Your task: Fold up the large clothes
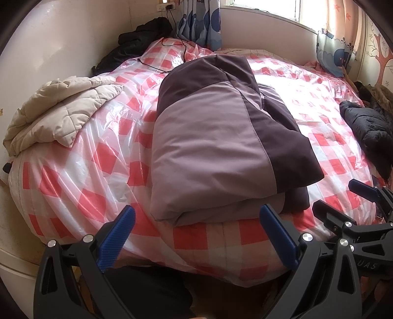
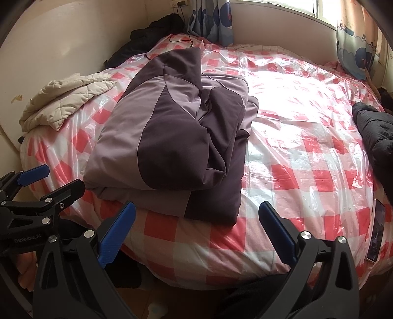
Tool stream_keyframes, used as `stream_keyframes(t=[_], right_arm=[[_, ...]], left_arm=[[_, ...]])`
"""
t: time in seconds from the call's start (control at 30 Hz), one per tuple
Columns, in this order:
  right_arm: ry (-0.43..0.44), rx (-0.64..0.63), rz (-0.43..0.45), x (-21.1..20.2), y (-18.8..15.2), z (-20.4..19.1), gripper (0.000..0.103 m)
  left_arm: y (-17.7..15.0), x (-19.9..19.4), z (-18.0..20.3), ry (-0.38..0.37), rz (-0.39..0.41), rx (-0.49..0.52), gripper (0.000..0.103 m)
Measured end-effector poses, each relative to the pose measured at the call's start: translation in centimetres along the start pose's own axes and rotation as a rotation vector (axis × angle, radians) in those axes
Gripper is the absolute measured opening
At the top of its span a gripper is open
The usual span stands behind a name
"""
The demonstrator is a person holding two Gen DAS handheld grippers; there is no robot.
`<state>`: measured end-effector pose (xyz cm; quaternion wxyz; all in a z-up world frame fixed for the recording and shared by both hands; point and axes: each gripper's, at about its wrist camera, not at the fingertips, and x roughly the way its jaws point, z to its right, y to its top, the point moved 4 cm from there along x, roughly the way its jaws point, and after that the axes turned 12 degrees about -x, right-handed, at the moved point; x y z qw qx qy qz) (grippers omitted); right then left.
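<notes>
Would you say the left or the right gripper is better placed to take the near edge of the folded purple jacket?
Probably the left gripper: the purple jacket lies straight ahead of its open jaws, whereas it sits left of the right gripper.

Folded purple jacket (image 1: 221,137) lies on the checked bed (image 1: 81,171); left claw (image 1: 196,235) gapes empty before it.

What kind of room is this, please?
Most likely a bedroom at home: a bed with a checked cover under clear plastic, patterned curtains by a window, and jackets lying on the bed.
</notes>
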<state>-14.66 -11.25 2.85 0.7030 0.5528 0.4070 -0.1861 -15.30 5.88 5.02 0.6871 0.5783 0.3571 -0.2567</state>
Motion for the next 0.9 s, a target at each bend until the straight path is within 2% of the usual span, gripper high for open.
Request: stream_keyframes(t=[0.27,0.37,0.47,0.6,0.67,0.77,0.9], right_arm=[[0.001,0.001,0.002,0.1,0.0,0.0,0.097],[0.002,0.003,0.002,0.1,0.0,-0.1,0.097],[0.002,0.004,0.005,-0.1,0.0,-0.1,0.097],[-0.004,0.007,0.021,-0.9,0.1,-0.2,0.097],[-0.005,0.009,0.032,-1.4,0.0,-0.4,0.097],[-0.007,0.005,0.042,-2.1,-0.1,-0.7,0.097],[-0.008,0.000,0.052,-2.9,-0.2,-1.0,0.097]], left_arm=[[0.0,0.1,-0.1,0.029,0.011,-0.002,0.097],[0.0,0.2,-0.5,-0.020,-0.023,-0.050,0.097],[0.1,-0.6,-1.0,-0.001,0.026,-0.069,0.097],[0.2,-1.9,-0.9,0.047,0.085,-0.024,0.097],[0.0,-2.1,-0.9,0.077,0.079,-0.012,0.097],[-0.2,-2.3,-1.0,0.058,0.057,-0.023,0.097],[-0.5,-3.1,-0.9,0.056,0.071,-0.017,0.097]])
